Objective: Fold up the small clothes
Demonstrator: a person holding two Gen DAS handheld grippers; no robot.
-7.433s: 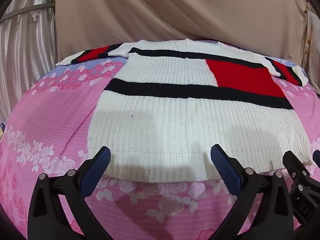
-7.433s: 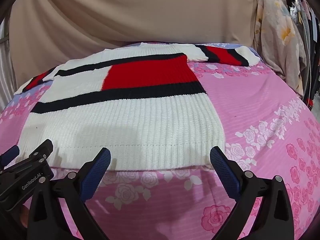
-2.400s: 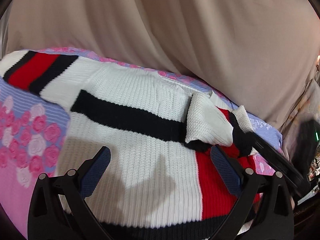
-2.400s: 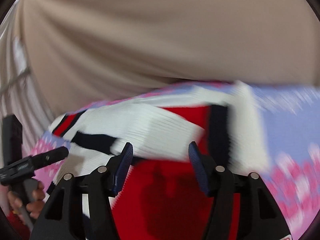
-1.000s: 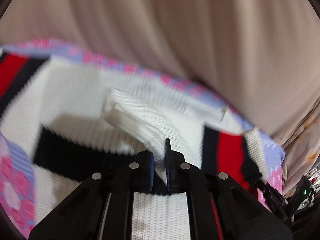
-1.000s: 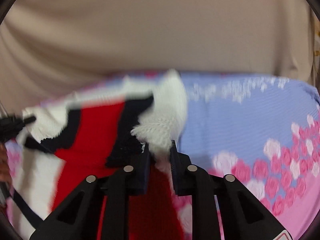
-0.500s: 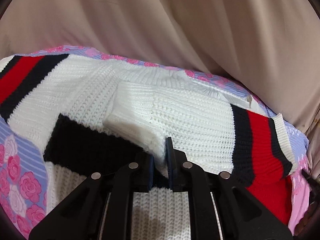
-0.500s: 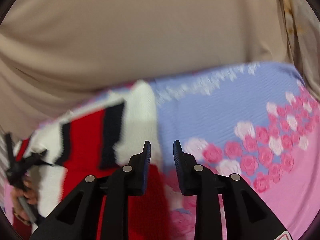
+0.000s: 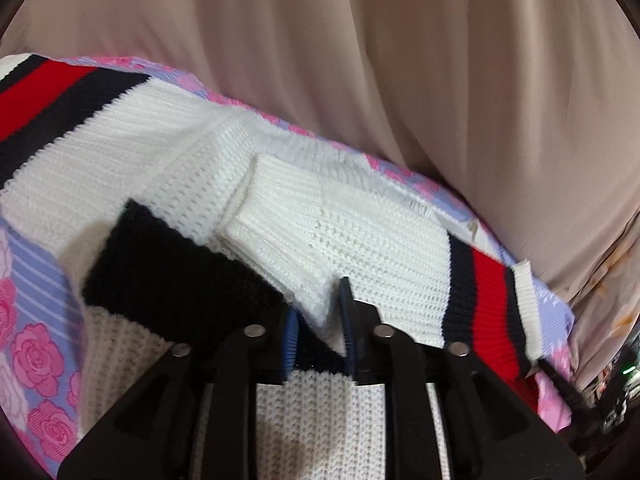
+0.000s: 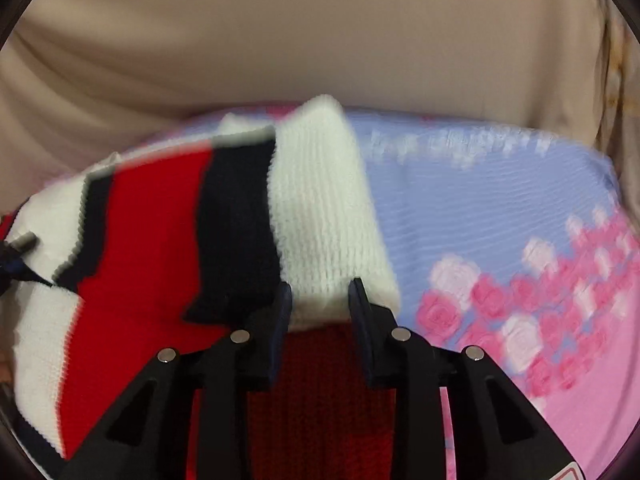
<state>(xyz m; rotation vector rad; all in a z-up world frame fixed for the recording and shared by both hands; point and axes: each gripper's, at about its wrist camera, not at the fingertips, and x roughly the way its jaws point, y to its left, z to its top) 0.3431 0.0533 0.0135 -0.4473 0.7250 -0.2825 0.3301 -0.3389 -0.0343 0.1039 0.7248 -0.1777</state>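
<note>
1. A bed sheet point(image 10: 500, 208), pink and lavender with a rose print, is seen under the sweater point(image 9: 360, 248); a beige curtain point(image 9: 400, 80) is hung close behind it.
2. The white knit sweater with navy and red bands is spread on the sheet, one sleeve folded across its body.
3. Left gripper point(image 9: 318, 328): jaws nearly closed, narrow gap; a white fold of the sweater lies between them, grip cannot be confirmed.
4. Right gripper point(image 10: 320, 308): jaws slightly parted at the sleeve's white cuff; view blurred.
5. Bare sheet is seen right of the sweater; clutter is glimpsed beyond the sheet's edge.
</note>
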